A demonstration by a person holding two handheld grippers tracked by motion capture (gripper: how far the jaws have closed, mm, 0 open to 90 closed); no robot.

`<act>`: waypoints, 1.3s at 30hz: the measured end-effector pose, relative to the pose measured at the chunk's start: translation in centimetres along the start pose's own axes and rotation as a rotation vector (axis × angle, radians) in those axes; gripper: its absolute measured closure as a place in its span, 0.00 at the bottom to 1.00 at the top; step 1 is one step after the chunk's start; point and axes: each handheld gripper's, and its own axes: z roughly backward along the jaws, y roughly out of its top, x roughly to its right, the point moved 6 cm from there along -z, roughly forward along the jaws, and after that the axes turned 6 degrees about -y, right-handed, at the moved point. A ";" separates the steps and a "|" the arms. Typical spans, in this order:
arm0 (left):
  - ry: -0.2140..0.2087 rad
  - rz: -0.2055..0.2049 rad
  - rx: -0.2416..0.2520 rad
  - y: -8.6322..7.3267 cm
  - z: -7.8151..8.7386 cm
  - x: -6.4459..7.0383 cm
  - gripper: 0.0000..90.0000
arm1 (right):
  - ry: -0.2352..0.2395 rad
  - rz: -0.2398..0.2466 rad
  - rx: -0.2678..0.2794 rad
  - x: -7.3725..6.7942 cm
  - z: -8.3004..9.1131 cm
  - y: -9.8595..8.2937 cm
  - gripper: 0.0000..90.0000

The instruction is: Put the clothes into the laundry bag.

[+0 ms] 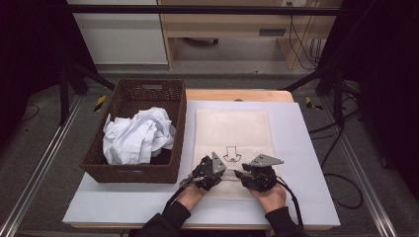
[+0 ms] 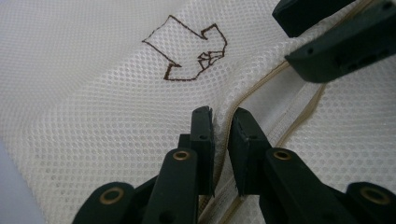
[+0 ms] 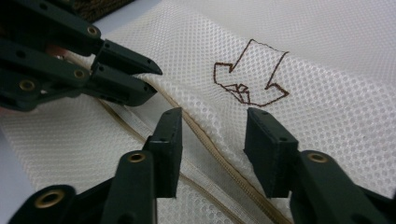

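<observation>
On the pale surface (image 1: 306, 148), beside a wicker basket (image 1: 129, 173) of white cloth (image 1: 138, 134), a cream mesh laundry bag (image 1: 232, 126) is laid flat, its long axis running away from the person. Its zipper (image 3: 205, 135) runs crosswise along the near end, directly under both tongs. A fold of mesh at the zipper is pinched by the left tongs (image 2: 223, 135), nearly closed. The right tongs (image 3: 212, 149) are held open, straddling the zipper just beside the embroidered arrow (image 3: 250, 74), and seem nearer the next grip.
</observation>
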 end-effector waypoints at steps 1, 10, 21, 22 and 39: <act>-0.007 0.013 0.010 0.1 0.1 -0.1 0.89 | -0.004 0.008 0.000 0.0 -0.1 0.0 0.56; -0.037 0.042 0.039 0.3 0.5 -0.4 0.91 | -0.029 0.041 -0.035 0.1 -0.7 -0.3 0.59; -0.060 0.074 0.058 0.1 1.0 -0.2 0.72 | -0.045 0.053 -0.059 0.6 -0.7 -0.4 0.88; -0.059 0.084 0.070 0.2 1.4 -0.1 0.67 | -0.040 0.049 -0.058 0.7 -0.7 -0.4 0.89; -0.127 0.068 0.037 -4.4 4.5 1.9 0.89 | -0.011 -0.024 0.008 1.0 0.4 0.7 0.96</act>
